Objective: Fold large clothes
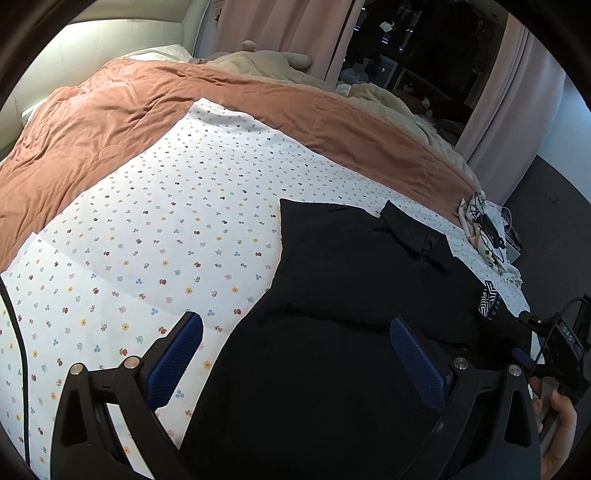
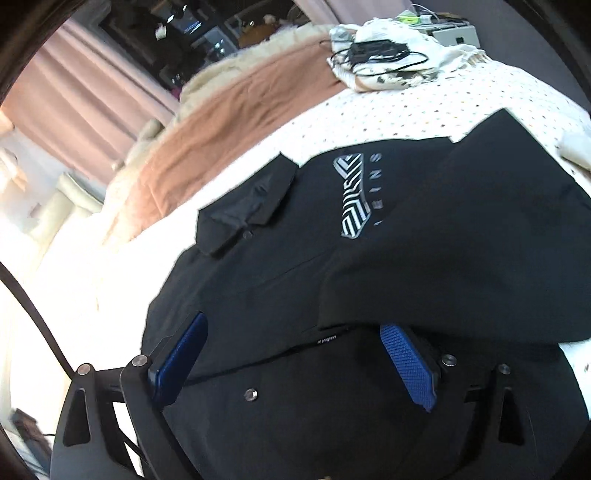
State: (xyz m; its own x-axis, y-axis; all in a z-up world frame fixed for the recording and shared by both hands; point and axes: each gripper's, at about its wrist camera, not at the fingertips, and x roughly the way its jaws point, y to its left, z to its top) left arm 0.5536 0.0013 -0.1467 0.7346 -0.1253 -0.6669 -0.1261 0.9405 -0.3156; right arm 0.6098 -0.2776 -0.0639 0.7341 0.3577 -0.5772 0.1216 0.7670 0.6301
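Observation:
A large black polo shirt lies on the white floral sheet of a bed. It fills the right wrist view, with its collar at the left and a white chest logo. One side lies folded over the body. My left gripper is open above the shirt's left edge, holding nothing. My right gripper is open just above the shirt's front, near a button, and it also shows in the left wrist view.
A rust-brown quilt covers the far half of the bed. A cream cloth with black cables sits at the bed corner beside the shirt. Pink curtains and a dark window lie beyond. A black cable hangs at the left.

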